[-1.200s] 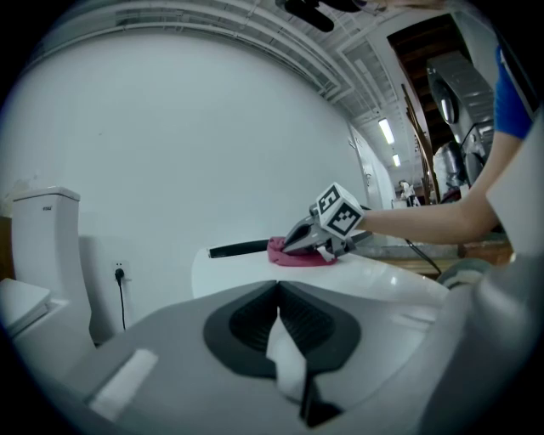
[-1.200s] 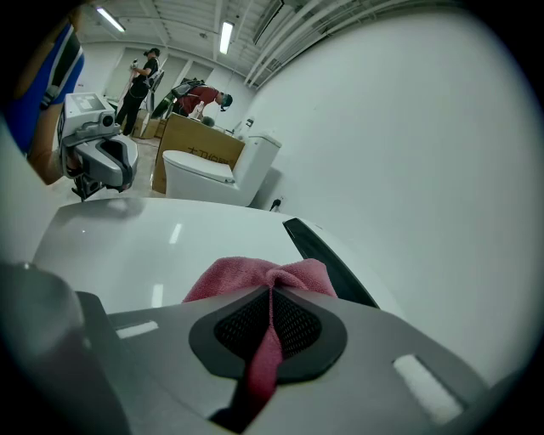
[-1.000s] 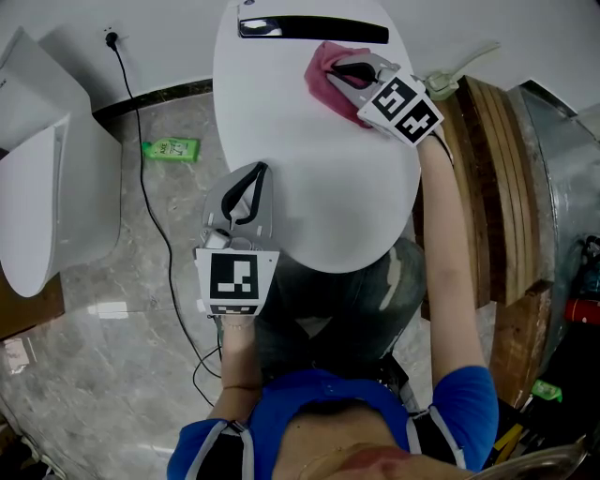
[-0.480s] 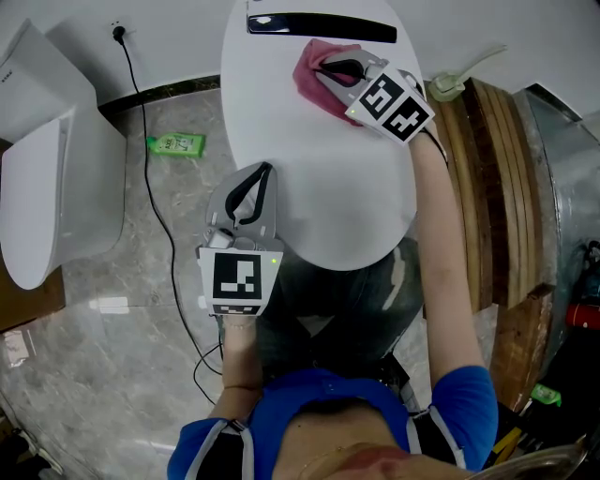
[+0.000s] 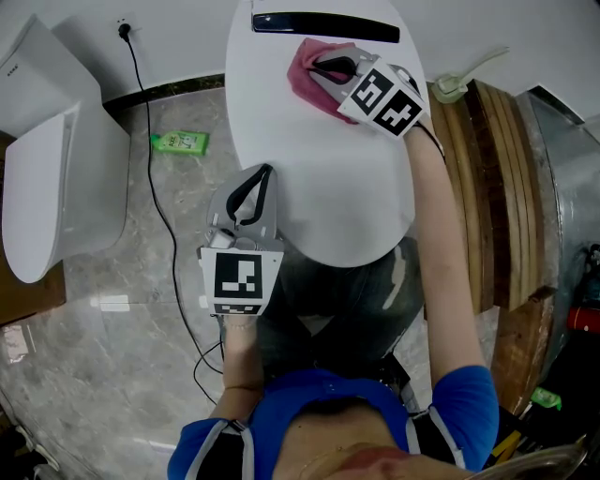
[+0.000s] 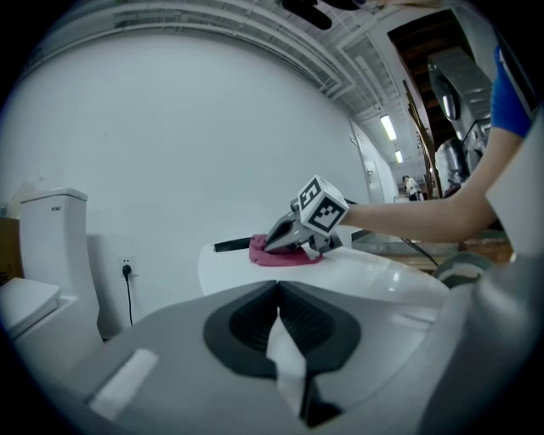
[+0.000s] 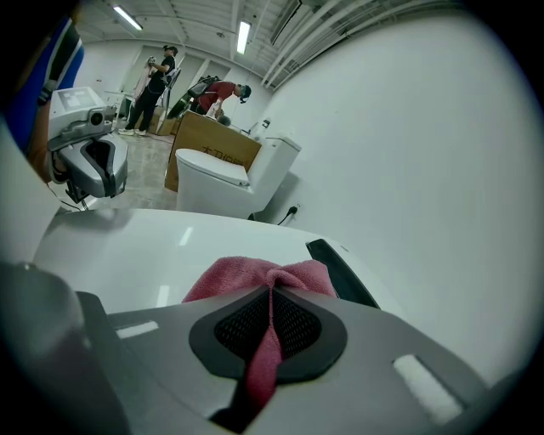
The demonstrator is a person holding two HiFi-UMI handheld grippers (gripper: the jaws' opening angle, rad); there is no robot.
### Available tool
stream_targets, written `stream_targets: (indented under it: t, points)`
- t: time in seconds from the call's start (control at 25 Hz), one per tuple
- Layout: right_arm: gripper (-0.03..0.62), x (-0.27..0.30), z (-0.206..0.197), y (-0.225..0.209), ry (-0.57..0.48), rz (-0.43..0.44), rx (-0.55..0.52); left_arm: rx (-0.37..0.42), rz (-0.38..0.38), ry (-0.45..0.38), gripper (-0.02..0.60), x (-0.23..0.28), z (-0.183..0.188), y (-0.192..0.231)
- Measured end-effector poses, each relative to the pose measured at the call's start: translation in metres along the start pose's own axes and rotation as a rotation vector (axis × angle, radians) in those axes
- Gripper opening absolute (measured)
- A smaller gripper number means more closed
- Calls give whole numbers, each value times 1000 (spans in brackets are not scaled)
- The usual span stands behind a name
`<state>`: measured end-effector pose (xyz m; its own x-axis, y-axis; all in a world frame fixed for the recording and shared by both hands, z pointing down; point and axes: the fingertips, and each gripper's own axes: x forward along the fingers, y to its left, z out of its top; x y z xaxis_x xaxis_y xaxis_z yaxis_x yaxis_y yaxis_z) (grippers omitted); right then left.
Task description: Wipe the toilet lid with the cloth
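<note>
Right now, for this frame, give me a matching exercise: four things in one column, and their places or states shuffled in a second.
Things:
1. cloth
2. left gripper
3. green packet
4. black strip

Places or states:
A. on the floor, left of the lid
B. jaws together, empty, at the left edge of the toilet lid
C. across the lid's far end
D. clamped in the right gripper, lying on the lid

Pairs: 1-D, 2-B, 3-A, 4-C

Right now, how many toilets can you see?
2. One is before the person, its lid under the pink cloth; the second toilet stands at the person's left. More may be hidden.
</note>
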<state>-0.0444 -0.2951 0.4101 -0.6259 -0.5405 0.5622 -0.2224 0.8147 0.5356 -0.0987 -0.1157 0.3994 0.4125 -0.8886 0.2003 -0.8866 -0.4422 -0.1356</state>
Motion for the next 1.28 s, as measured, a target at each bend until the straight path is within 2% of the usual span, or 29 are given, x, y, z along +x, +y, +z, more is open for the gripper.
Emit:
stream_targets:
  t: [1.28]
  points:
    - [8,28,47,30,-25,68,-88,-8,43,22,2,-22,-13,14]
